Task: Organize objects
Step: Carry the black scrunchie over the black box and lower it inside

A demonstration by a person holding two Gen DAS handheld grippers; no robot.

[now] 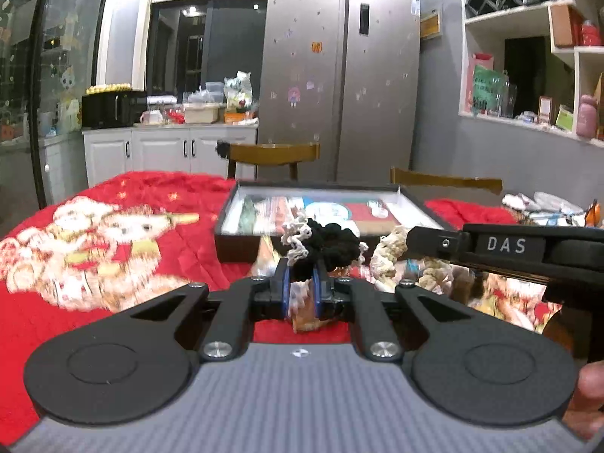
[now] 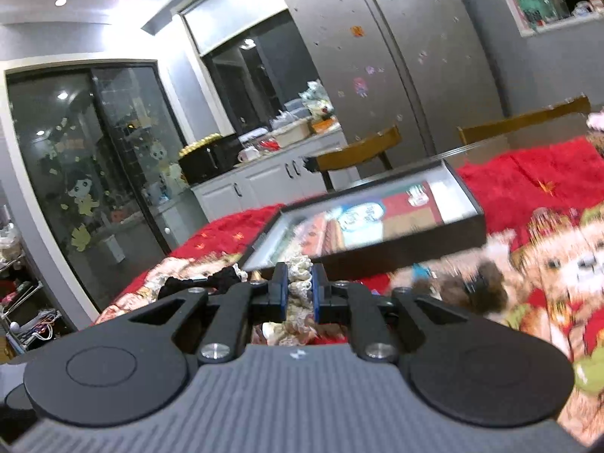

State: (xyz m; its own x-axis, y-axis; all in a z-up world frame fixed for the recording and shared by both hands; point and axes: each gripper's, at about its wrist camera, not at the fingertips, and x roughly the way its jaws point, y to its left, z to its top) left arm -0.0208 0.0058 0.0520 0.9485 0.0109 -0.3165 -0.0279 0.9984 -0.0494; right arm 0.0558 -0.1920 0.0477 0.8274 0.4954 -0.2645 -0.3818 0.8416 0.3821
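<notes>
My left gripper [image 1: 301, 281] is shut on a black scrunchie with a white lace edge [image 1: 324, 247], held just in front of a dark shallow box [image 1: 241, 243] with printed packets inside. My right gripper [image 2: 300, 287] is shut on a cream lace scrunchie [image 2: 300, 270], lifted near the same box [image 2: 407, 245]. In the left wrist view the right gripper's black finger [image 1: 434, 241] reaches in from the right with the cream scrunchie [image 1: 389, 260] hanging from it. In the right wrist view the black scrunchie [image 2: 222, 277] shows at the left.
A red quilted cloth with cartoon bears [image 1: 113, 249] covers the table. More hair ties, brown and cream [image 2: 464, 287], lie on it right of the box. Two wooden chairs [image 1: 271, 154] stand behind the table, then a steel fridge [image 1: 339, 75] and white cabinets [image 1: 166, 151].
</notes>
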